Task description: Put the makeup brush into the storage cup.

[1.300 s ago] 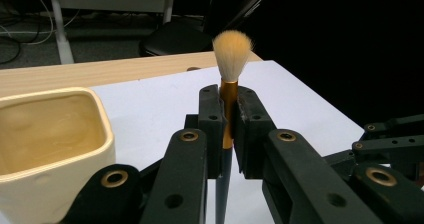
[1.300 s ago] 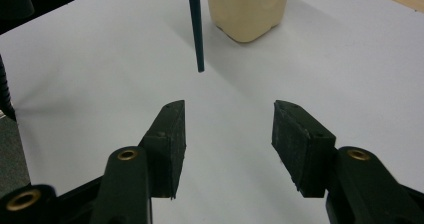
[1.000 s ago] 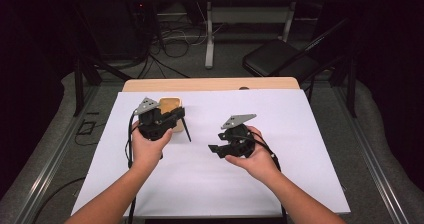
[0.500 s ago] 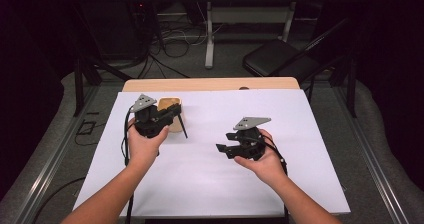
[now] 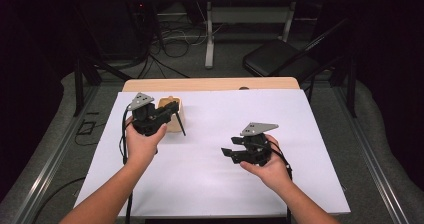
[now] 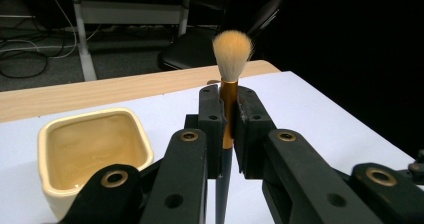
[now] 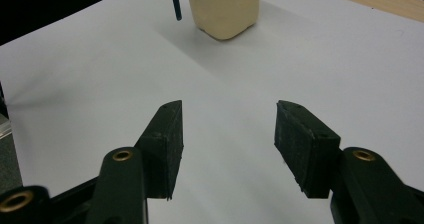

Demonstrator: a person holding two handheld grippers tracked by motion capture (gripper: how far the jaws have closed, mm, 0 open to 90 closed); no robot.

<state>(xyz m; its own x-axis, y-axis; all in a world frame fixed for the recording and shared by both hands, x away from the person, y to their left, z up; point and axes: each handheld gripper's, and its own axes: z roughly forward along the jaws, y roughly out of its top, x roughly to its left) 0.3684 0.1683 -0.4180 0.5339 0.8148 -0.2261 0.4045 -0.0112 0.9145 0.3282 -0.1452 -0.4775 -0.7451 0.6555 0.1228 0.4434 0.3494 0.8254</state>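
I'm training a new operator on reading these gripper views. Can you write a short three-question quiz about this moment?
1. True or false: the left gripper is shut on the brush, with the bristles pointing away from the hand.
2. Which fits the right gripper? A: clamped on the dish. B: jaws apart with nothing between them, over the white sheet. C: holding a second brush.
3. In the left gripper view, on which side of the brush does the cream dish sit?

Key
1. True: the pads press on the brush's golden ferrule.
2. B.
3. To the left; it holds a shallow pool of clear liquid.
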